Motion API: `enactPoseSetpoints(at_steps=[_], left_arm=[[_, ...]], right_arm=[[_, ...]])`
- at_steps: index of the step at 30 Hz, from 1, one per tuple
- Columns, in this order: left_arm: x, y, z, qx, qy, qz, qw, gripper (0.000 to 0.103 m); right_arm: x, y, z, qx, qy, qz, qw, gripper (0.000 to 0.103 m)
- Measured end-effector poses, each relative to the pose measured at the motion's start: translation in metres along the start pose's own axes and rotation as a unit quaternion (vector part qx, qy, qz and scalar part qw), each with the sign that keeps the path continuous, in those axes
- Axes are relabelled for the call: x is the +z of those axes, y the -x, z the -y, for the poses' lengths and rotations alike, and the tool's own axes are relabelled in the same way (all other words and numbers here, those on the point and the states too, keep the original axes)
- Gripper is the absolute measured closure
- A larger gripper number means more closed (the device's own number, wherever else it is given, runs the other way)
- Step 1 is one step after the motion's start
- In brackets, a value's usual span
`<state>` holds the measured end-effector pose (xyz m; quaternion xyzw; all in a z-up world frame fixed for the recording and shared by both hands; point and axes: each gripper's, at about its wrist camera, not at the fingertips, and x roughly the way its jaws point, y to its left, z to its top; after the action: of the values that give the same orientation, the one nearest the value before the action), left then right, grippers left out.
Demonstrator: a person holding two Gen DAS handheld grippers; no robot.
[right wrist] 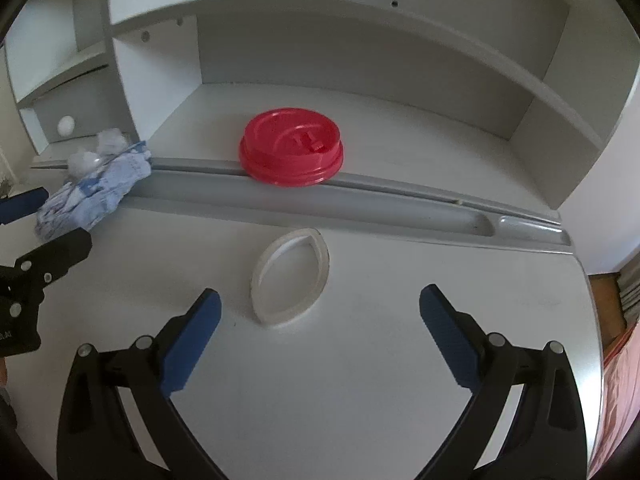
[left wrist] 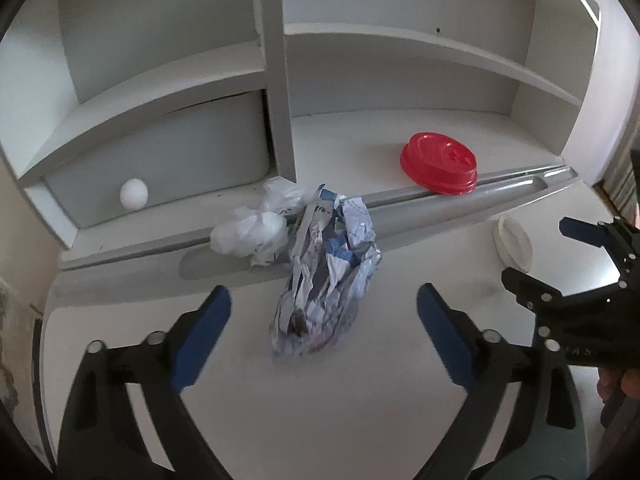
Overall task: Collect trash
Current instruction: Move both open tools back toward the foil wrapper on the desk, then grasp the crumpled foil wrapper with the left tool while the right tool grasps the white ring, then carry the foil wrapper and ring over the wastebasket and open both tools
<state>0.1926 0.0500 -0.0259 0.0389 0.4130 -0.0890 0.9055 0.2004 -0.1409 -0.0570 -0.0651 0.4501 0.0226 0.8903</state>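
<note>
The left claw (left wrist: 324, 332) stands wide open and empty, its blue pads either side of the crumpled wrapper (left wrist: 328, 276), which lies on the worktop (left wrist: 320, 400) with its far end on the grey groove along the back edge. To grip well, I judge it should drop over the wrapper's thick middle and close slowly. The right claw (right wrist: 320, 332), also open and empty, frames the white ring (right wrist: 290, 278); the red lid (right wrist: 291, 146) sits behind the groove
</note>
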Motion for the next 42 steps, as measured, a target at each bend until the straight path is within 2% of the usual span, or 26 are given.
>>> enactPoseSetpoints(at_steps=[3, 5, 6, 9, 10, 11, 12, 13, 14, 15, 21, 30, 36, 39, 42], left_arm=[[0.002, -0.010, 0.000, -0.011, 0.000, -0.009, 0.9999, 0.024], [0.002, -0.016, 0.002, -0.022, 0.001, -0.018, 0.9996, 0.037], [0.002, -0.020, 0.004, -0.028, -0.001, -0.024, 0.9993, 0.038], [0.003, -0.024, 0.014, -0.018, -0.019, -0.021, 0.9994, 0.038], [0.003, -0.024, 0.015, -0.014, -0.024, -0.018, 0.9995, 0.048], [0.003, -0.024, 0.017, -0.011, -0.026, -0.015, 0.9995, 0.062], [0.003, -0.023, 0.016, -0.012, -0.023, -0.012, 0.9996, 0.066], [0.002, -0.022, 0.016, -0.015, -0.019, -0.012, 0.9996, 0.067], [0.001, -0.021, 0.015, -0.019, -0.014, -0.011, 0.9997, 0.067], [0.001, -0.020, 0.016, -0.028, -0.011, -0.012, 0.9995, 0.068], [-0.001, -0.013, 0.024, -0.051, -0.014, -0.012, 0.9985, 0.068], [-0.005, 0.009, 0.031, -0.049, -0.020, 0.000, 0.9986, 0.068], [-0.006, 0.033, 0.053, -0.059, -0.038, 0.012, 0.9975, 0.068], [-0.009, 0.050, 0.065, -0.067, -0.049, 0.018, 0.9964, 0.068], [-0.009, 0.065, 0.089, -0.083, -0.066, 0.026, 0.9940, 0.068]], right_arm=[[0.003, -0.007, 0.006, 0.022, -0.017, 0.001, 1.000, 0.007], [0.003, -0.011, 0.012, 0.043, -0.024, -0.001, 0.999, 0.007], [0.003, -0.013, 0.016, 0.057, -0.031, -0.005, 0.998, 0.005], [0.004, -0.015, 0.019, 0.064, -0.021, -0.005, 0.998, 0.005], [0.004, -0.014, 0.019, 0.065, -0.019, -0.004, 0.998, 0.005], [0.004, -0.014, 0.019, 0.066, -0.018, -0.004, 0.998, 0.005], [0.004, -0.014, 0.018, 0.067, -0.018, -0.004, 0.998, 0.006], [0.003, -0.012, 0.018, 0.069, -0.016, 0.001, 0.997, 0.009], [0.002, -0.007, 0.017, 0.073, -0.013, 0.013, 0.997, 0.030], [0.000, -0.002, 0.017, 0.076, -0.009, 0.020, 0.997, 0.063], [-0.009, 0.008, 0.017, 0.099, -0.013, 0.019, 0.995, 0.064], [-0.020, 0.032, 0.035, 0.106, -0.028, 0.032, 0.993, 0.064], [-0.033, 0.058, 0.044, 0.117, -0.025, 0.055, 0.991, 0.064], [-0.043, 0.076, 0.058, 0.115, -0.038, 0.068, 0.990, 0.064], [-0.060, 0.103, 0.091, 0.116, -0.063, 0.089, 0.987, 0.064]])
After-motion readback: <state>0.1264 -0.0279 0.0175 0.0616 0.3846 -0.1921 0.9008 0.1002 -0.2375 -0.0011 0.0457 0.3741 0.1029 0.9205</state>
